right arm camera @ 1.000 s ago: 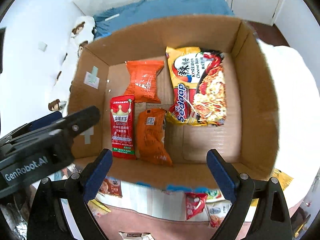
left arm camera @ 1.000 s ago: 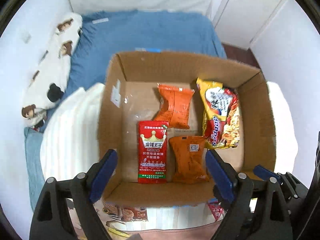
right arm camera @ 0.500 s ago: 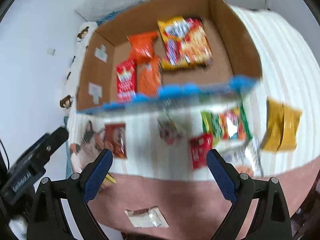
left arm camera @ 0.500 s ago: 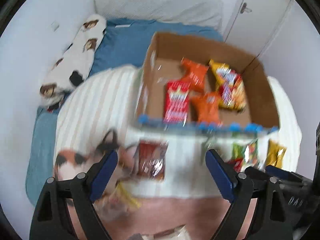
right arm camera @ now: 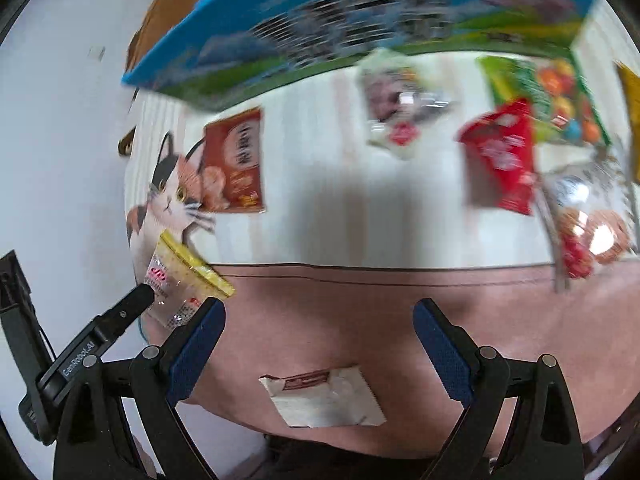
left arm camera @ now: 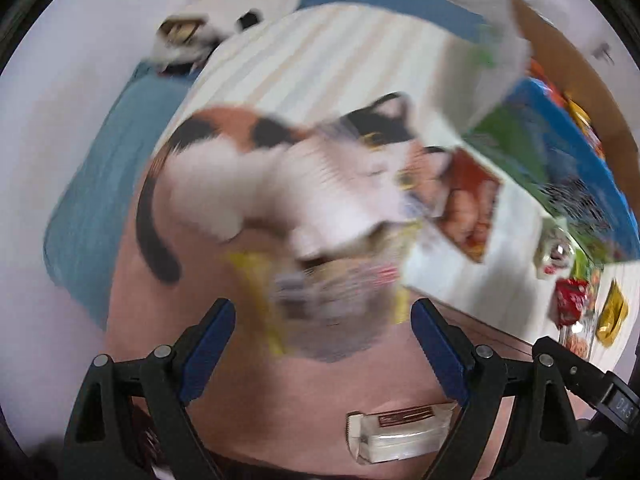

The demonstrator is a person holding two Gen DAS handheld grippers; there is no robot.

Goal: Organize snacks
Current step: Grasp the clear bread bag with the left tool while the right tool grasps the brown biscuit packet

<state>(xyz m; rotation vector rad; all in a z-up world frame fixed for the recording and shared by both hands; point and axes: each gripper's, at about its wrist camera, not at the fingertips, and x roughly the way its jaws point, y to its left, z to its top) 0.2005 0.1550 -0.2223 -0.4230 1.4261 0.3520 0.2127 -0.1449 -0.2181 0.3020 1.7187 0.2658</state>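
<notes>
Both tools gape, gripping nothing; the left tool (left arm camera: pixel 322 344) hangs over a blurred yellow-edged packet (left arm camera: pixel 320 300); the right tool (right arm camera: pixel 320 344) over a white sachet (right arm camera: pixel 324 398).

Glossy plastic snack packets (right arm camera: pixel 500 156), matt cardboard box (right arm camera: pixel 360 20), soft pink cloth cover (right arm camera: pixel 360 312), matt black plastic claw (right arm camera: pixel 320 340)

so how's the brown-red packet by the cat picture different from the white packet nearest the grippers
The brown-red packet is opaque with bold printing, while the white packet is pale, partly see-through, with one dark label strip. The brown-red packet lies on the striped cloth beside the cat picture; the white packet lies on the pink surface, closer to the cameras. Both lie flat, apart from both hand-held grippers.
</notes>
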